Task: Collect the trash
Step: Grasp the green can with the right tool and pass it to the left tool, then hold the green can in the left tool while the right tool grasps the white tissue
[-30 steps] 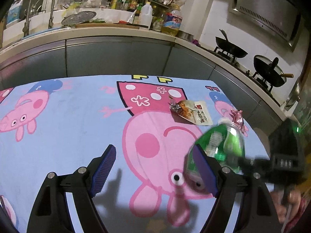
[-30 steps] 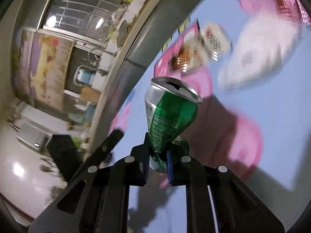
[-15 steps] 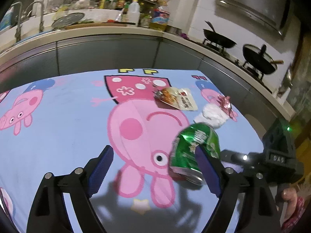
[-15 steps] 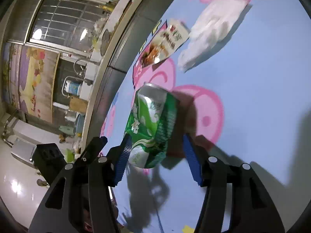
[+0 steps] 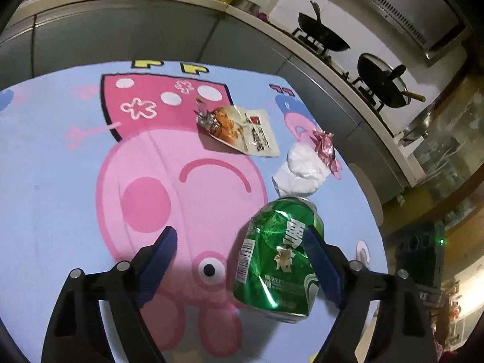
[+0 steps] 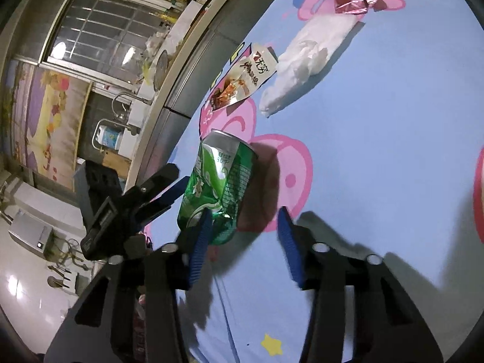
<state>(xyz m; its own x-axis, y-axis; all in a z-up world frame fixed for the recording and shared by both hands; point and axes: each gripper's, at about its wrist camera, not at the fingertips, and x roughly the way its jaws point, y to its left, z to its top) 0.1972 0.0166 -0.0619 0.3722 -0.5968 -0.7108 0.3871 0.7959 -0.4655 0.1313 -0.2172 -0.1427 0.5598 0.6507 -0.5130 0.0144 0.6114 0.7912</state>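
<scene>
Green crushed can (image 5: 279,257) sits nearest the cameras, on the blue cartoon-print tablecloth (image 5: 54,199), dented along its side, its opened top toward the far end.

Left gripper (image 5: 239,260): jaws spread wide. The can lies between its 2 blue pads; the right pad (image 5: 320,266) stands at the can's side, contact cannot be confirmed, and the left pad is well clear of it. Nothing is clamped.

Right gripper (image 6: 243,236): jaws part open, having just been closing from a wider gap. In its own view the can stands just beyond the left pad (image 6: 199,248), partly behind that pad's tip; the gap between the pads shows only cloth and shadow. The can is not gripped. The left gripper's black body appears at the left of this view, beside the can.

Beyond the can, toward the far right of the cloth, lies a crumpled white tissue (image 5: 302,172), near the can. Touching its far edge is a crinkled pink foil wrapper (image 5: 325,148). To the left of both, apart from the tissue, lies a flat printed snack packet (image 5: 242,130), torn open at its left end.

Past the cloth's far edge runs a grey cabinet front (image 5: 121,36) under a pale counter. At far right, 2 black woks (image 5: 323,37) sit on a hob.
</scene>
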